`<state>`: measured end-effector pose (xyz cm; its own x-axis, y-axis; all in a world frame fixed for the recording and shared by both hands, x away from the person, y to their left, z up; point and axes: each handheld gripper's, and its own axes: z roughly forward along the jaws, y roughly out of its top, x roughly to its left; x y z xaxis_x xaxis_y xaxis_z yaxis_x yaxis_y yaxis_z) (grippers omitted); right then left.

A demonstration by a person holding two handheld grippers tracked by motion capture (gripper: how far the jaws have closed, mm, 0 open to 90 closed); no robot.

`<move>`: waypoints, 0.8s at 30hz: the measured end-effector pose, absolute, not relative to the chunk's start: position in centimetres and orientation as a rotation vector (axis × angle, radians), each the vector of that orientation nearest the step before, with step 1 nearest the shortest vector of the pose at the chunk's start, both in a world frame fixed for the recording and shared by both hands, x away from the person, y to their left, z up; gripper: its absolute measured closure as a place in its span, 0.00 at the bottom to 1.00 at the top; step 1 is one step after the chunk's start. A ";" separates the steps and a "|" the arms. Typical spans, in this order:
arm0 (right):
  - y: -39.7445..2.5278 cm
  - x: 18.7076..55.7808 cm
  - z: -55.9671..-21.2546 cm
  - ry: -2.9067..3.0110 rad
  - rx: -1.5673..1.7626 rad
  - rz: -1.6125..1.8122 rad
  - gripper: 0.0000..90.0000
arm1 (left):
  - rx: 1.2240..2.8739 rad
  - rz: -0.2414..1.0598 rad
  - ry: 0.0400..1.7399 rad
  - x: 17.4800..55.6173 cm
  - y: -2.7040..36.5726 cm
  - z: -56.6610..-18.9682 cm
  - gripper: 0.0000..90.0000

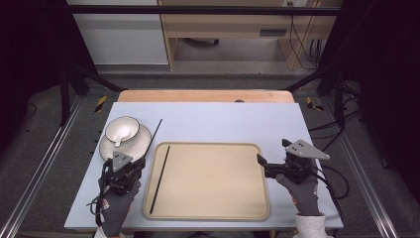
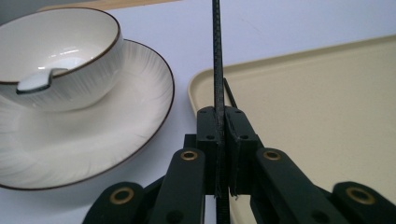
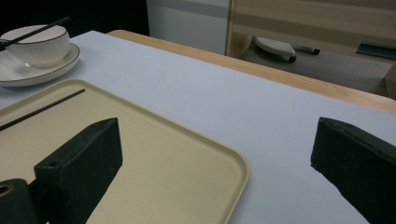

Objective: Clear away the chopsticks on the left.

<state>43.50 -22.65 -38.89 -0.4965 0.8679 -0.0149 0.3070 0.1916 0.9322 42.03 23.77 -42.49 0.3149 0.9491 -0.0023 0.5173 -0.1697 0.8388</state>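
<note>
Just off the left edge of the flat beige plastic tray (image 1: pixel 208 198), the left gripper (image 2: pixel 222 126) has its jaws pinched tight on a thin black chopstick (image 2: pixel 216 56), which runs up from between them and slants away over the surface past the tray's far left corner. A gloved left hand (image 1: pixel 116 201) holds this gripper close to the tray's near left side. Beyond it, just left of the tray's far corner, a white bowl with a dark rim (image 1: pixel 122 130) sits on a wide white plate with a dark edge (image 1: pixel 141 141), and a white spoon (image 2: pixel 35 80) lies in the bowl. A second thin black chopstick (image 1: pixel 160 178) lies on the tray along its left side. At the tray's right edge the right gripper (image 1: pixel 263 165) hangs with jaws spread wide and nothing between them, one jaw above the tray, the other above the pale blue surface (image 1: pixel 223 116).
</note>
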 end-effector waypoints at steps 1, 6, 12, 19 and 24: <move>-22.6 43.5 -38.9 1.913 1.094 1.298 0.02 | 1.797 0.712 1.319 41.8 23.5 -42.7 0.95; -22.5 43.5 -39.0 1.918 1.091 1.301 0.02 | 1.783 0.725 1.332 41.0 22.7 -42.8 0.95; -22.6 43.4 -38.8 1.913 1.093 1.315 0.03 | 1.739 0.715 1.354 39.9 21.9 -42.6 0.95; -22.6 43.4 -38.8 1.914 1.088 1.314 0.03 | 1.689 0.709 1.365 38.8 20.2 -43.1 0.95; -22.5 43.4 -38.9 1.918 1.090 1.314 0.03 | 1.685 0.709 1.371 38.5 19.1 -44.0 0.95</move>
